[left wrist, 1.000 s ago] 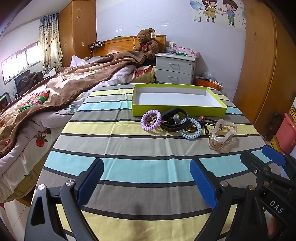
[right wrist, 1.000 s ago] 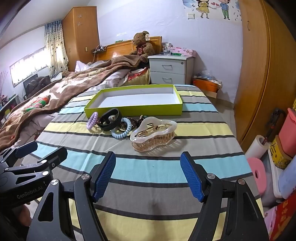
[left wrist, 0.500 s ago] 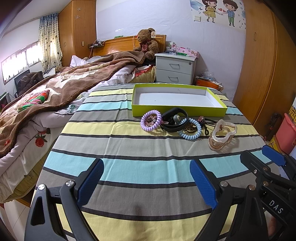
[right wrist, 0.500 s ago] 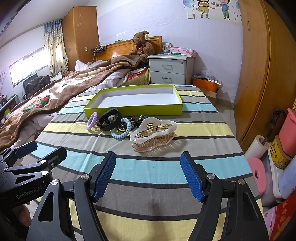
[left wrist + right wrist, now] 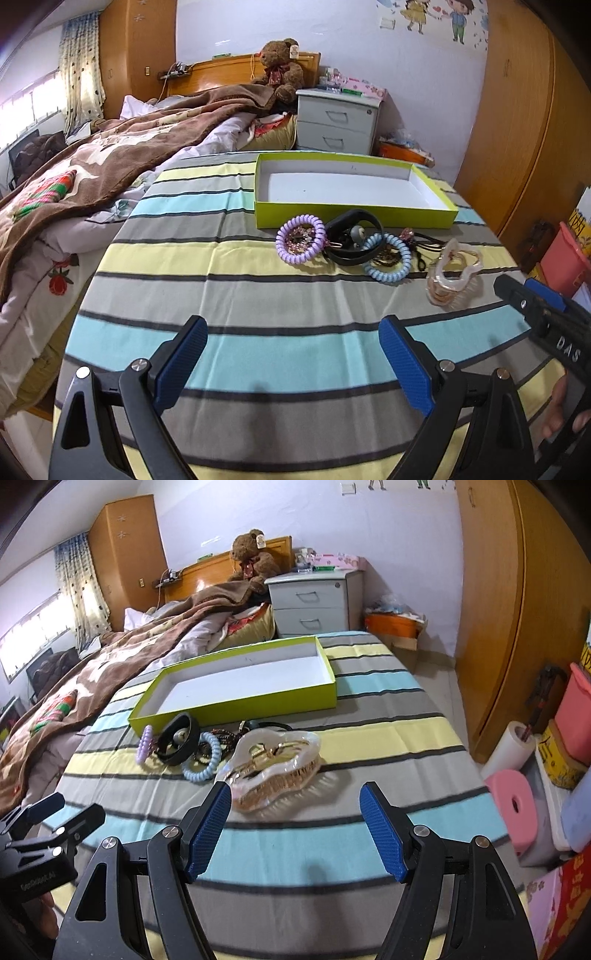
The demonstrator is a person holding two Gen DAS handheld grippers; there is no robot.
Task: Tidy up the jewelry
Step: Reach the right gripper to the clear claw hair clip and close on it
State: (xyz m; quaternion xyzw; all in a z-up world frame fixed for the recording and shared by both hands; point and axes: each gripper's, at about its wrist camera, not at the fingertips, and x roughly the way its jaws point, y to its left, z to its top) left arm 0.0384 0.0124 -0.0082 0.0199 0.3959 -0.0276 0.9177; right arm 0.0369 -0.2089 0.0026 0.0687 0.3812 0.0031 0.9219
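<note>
A: Where is the jewelry?
B: The hair clip [image 5: 275, 771] lies mid-frame on the striped bench [image 5: 388, 738], beside the blue coil tie [image 5: 203, 764], black band [image 5: 179, 740] and purple coil tie [image 5: 301, 244], below the empty green tray [image 5: 236, 707].
A: And the jaws?
B: The right gripper [image 5: 295, 830] and the left gripper [image 5: 293, 365] both stand released, holding nothing.

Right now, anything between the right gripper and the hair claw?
Nothing: only bare striped tablecloth lies between the open right gripper and the hair claw, clearest in the right wrist view.
</note>
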